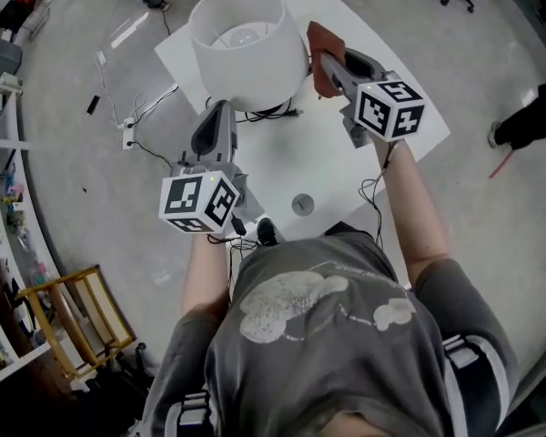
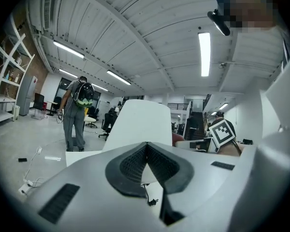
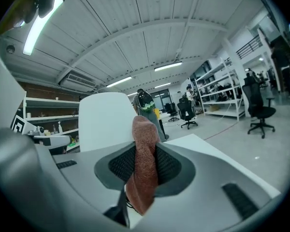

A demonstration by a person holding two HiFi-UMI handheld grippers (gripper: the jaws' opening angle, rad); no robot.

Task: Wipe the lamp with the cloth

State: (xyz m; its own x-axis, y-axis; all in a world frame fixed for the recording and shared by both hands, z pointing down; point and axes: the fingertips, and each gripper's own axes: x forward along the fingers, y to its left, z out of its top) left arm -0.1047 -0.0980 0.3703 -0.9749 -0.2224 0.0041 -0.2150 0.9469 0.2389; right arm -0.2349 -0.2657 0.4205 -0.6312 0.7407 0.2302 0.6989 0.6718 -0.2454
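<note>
**Cloth at the lamp shade, left tool waiting below**

We see the lamp [image 1: 250,71] standing at the 12 o'clock end of the white tabletop [image 1: 328,167], and the head view looks down into its white shade [image 1: 209,25] from above. A dark cable [image 1: 287,112] comes out from under the shade at about 5 o'clock and lies on the tabletop.

The right tool [image 1: 326,60] is clamped on the cloth [image 1: 320,57], a reddish-brown piece of fabric. In the right gripper view the cloth stands up between the two black pads and also hangs down below them. The cloth is at 3 o'clock of the shade, just beside its wall. We cannot tell if it really touches the shade.

The left tool [image 1: 220,106] is at about 7 o'clock of the lamp, near the lower edge of the shade, and it points toward it. Its jaws are together at the tips and there is nothing between them.

A small round disc [image 1: 302,205] lies on the tabletop at 6 o'clock, near the person's body and well apart from the lamp. In the left gripper view, a second person [image 2: 76,115] with a backpack stands on the floor behind the tabletop, at 9 o'clock of the shade.
</note>
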